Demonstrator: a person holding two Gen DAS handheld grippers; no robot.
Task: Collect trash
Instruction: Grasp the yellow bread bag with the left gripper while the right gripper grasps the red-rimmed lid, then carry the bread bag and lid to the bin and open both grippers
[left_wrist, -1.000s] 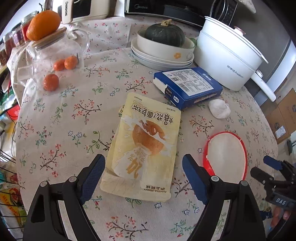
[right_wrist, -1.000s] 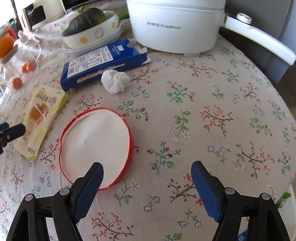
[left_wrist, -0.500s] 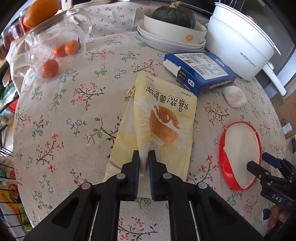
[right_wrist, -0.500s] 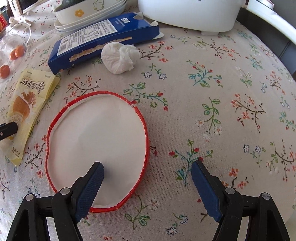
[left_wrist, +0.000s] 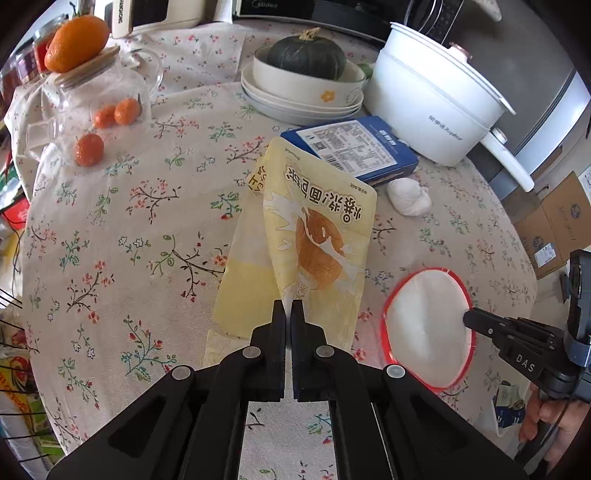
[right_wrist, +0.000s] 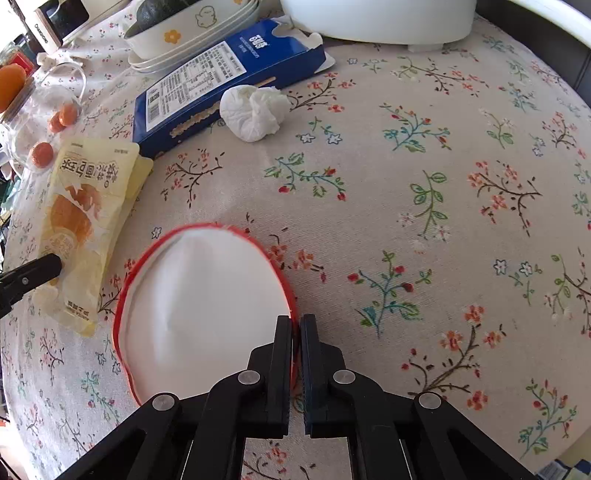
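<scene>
Two grippers, both clamped on trash. L gripper (left_wrist: 288, 308) pinches near edge of yellow snack bag (left_wrist: 317, 236); bag extends fwd from its tips, front end raised off tablecloth (left_wrist: 110, 229). R gripper (right_wrist: 295, 325) grips red rim of white lid (right_wrist: 207, 306); lid lies fwd-left of its tips. Crumpled tissue (right_wrist: 255, 110) and blue carton (right_wrist: 221, 77) farther ahead, touching.

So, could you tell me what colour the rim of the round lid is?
Red, around a white face; the round lid shows best in the right wrist view.
</scene>
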